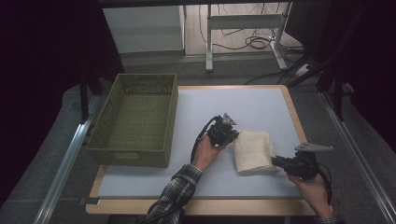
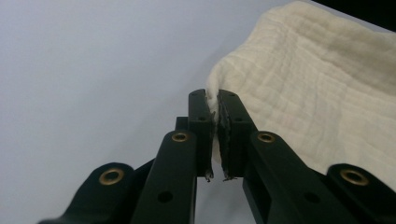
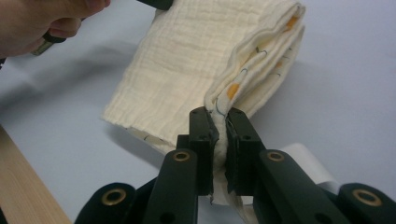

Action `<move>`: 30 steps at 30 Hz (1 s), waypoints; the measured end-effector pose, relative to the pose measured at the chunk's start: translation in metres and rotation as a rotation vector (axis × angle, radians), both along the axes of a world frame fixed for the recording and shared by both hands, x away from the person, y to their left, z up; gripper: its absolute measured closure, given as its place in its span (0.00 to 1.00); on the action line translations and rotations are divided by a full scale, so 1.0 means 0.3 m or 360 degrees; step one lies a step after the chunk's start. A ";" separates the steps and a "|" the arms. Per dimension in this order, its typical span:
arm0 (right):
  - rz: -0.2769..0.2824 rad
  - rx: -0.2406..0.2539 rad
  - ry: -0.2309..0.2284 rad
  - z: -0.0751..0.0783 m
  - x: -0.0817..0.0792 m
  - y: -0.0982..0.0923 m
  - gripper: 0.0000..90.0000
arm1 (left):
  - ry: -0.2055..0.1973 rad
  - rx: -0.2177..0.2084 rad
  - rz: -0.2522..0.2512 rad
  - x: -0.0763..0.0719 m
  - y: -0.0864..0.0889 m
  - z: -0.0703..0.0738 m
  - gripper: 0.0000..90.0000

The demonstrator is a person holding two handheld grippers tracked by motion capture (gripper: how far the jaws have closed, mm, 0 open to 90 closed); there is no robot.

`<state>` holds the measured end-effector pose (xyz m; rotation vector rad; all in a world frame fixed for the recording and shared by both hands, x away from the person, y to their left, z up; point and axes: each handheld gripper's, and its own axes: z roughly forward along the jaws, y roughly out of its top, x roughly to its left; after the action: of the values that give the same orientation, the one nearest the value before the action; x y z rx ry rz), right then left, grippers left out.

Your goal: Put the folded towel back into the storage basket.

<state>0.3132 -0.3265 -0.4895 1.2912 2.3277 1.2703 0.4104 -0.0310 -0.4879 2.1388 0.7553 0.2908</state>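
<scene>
Cloth (image 1: 253, 151), folded, long axis running away from the person, pinched by left claw (image 1: 232, 135) and right claw (image 1: 275, 161).

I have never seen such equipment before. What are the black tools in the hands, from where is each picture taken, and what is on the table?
A person sits at a table and holds a two-jaw gripper in each hand. The high view looks down from above: the left gripper is at one edge of a folded cream cloth and the right gripper at the opposite edge. The other two pictures come from cameras riding on the grippers, looking along their black jaws. In both, the jaws are shut on an edge of the cloth, whose inner layers show an orange print. The cloth lies on a pale blue mat. An olive-green woven basket stands to the left.
</scene>
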 end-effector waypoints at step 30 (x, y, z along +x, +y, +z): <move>0.0169 -0.0039 -0.0142 0.089 0.036 0.190 0.91 | -0.0134 0.0077 0.0129 -0.030 0.164 0.133 0.94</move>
<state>0.3241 -0.2695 -0.4626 1.0939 2.3692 1.2982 0.4016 0.0182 -0.4482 2.1300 0.7945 0.4437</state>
